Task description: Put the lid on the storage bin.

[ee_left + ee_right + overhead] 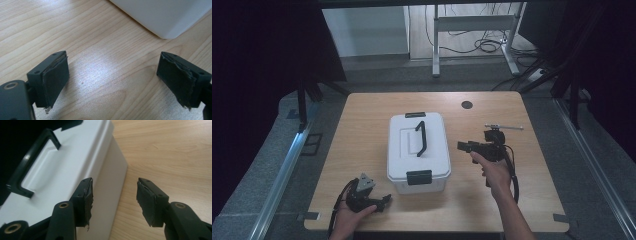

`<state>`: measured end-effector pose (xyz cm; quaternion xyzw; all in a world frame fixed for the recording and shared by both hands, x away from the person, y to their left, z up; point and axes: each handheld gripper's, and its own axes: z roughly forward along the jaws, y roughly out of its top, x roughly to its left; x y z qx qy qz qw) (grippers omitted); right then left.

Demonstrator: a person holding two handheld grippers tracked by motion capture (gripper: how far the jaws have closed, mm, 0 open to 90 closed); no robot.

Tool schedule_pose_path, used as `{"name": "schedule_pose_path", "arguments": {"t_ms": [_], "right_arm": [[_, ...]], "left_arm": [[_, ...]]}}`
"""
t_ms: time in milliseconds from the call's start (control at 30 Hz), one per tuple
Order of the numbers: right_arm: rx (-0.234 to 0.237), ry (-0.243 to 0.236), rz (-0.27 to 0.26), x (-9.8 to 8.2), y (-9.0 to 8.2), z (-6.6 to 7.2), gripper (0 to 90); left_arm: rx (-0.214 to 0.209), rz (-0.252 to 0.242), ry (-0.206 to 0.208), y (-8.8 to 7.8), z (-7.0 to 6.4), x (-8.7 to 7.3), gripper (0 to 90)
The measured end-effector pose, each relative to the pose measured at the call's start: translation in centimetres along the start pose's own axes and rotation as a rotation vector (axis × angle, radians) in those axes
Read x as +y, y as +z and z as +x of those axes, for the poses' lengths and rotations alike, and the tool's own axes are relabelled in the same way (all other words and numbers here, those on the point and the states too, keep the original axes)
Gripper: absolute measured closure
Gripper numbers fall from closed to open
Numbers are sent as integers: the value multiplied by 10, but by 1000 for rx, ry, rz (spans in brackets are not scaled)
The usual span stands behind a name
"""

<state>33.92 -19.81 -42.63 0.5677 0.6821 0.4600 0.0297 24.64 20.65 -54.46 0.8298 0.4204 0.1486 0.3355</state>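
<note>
High view: a white lidded box (418, 152) sits mid-desk (362, 125). It looks rigid, smooth, perhaps slippery; its black handle (421, 138) offers the surest hold. Right tool (463, 146), at three o'clock, and left tool (384, 201), at seven, gape empty.

Left gripper (112, 82) jaws stand wide apart over the table (75, 32); what looks like the box's corner (165, 17) lies ahead.

Dim high view, dark edges – soft glare on the table (100, 72), sharp close-ups.
</note>
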Motion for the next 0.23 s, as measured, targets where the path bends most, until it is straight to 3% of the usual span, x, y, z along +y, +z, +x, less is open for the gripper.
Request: {"name": "schedule_pose_path", "arguments": {"t_ms": [233], "right_arm": [[1, 18, -9, -9, -2, -14, 471]], "left_arm": [[0, 0, 3, 0, 0, 0, 105]]}}
